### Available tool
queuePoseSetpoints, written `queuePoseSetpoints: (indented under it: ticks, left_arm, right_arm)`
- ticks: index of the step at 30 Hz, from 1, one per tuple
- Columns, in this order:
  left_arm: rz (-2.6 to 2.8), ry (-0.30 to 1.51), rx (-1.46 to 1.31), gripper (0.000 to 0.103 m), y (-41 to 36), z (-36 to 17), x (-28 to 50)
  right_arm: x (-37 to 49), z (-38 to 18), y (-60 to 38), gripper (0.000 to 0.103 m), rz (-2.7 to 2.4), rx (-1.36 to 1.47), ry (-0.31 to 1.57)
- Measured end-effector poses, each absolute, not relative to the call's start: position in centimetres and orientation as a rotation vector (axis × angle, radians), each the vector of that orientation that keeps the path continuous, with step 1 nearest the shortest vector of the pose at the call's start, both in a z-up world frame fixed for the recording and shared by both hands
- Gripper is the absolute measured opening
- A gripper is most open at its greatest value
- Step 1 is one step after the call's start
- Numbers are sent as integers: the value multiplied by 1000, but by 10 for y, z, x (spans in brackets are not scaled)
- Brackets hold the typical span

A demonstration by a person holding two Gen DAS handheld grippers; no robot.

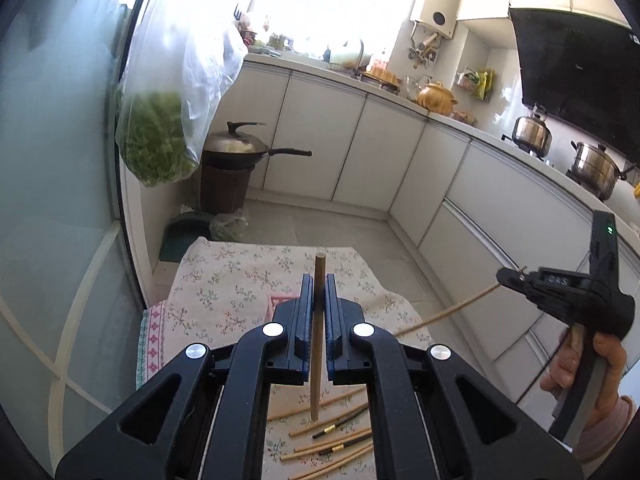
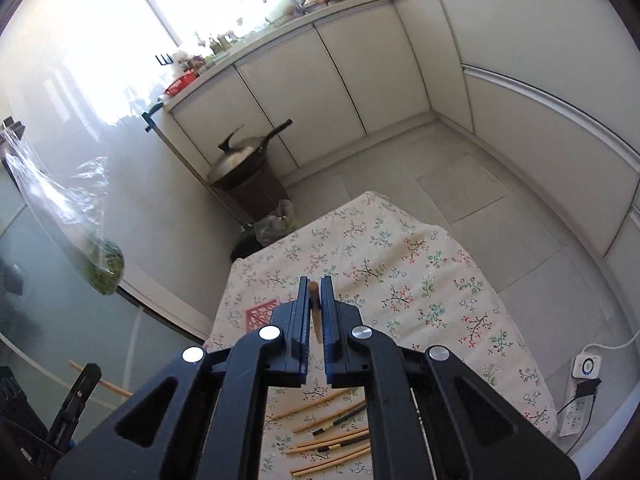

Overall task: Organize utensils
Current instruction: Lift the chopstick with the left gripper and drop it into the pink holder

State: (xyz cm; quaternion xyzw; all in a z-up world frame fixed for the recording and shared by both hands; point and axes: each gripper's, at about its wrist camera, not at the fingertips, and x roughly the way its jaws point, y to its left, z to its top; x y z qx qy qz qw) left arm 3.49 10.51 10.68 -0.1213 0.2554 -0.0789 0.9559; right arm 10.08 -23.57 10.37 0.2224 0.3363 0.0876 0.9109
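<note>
My left gripper (image 1: 319, 280) is shut on a wooden chopstick (image 1: 318, 360) that stands upright between its pads, raised above the table. My right gripper (image 2: 315, 280) is shut on another wooden chopstick (image 2: 316, 320); in the left wrist view this gripper (image 1: 505, 276) is at the right with its chopstick (image 1: 448, 312) slanting down to the left. Several loose chopsticks (image 2: 332, 436), some wooden and some dark with gold bands, lie on the floral tablecloth (image 2: 400, 264) below both grippers. They also show in the left wrist view (image 1: 332, 436).
A pink patterned mat (image 2: 262, 314) lies on the cloth at the left. A lidded wok (image 1: 236, 146) sits on a brown bin. A bag of greens (image 1: 154, 140) hangs at the left. White cabinets (image 1: 360, 148) and a power strip (image 2: 576, 416) on the floor surround the table.
</note>
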Motion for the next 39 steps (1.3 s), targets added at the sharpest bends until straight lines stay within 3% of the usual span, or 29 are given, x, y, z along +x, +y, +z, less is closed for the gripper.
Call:
queuePoseSetpoints:
  ticks: [9,16,18,21,27,30,33,39]
  left_arm:
    - [-84,459,-322,5,109,119,107]
    - [-7,548,-314,6,111,82,164]
    - [-14,602,-361,14,119,69,170]
    - [2,580,-483,43,143,63,151]
    - [52,484,-536,45,170,79,99]
    - [19,492,-511,47,168,87,92]
    - [4,473,-459,55,162,94,87]
    - [-10,489,-451,58,160,93,97]
  right_arm:
    - [103,145,-229,5,250,478,671]
    - [128,145,-216,5,274,494,698]
    - [138,142,-212,5,283,509,721]
    - [151,140,-202,5,276,512,730]
    - [179,133,-179,5,240,510,747]
    - [196,125,-166,5,209,504,762]
    - [212,115,-155,5,188,501,780]
    - [244,87,-132,9,152,477,837]
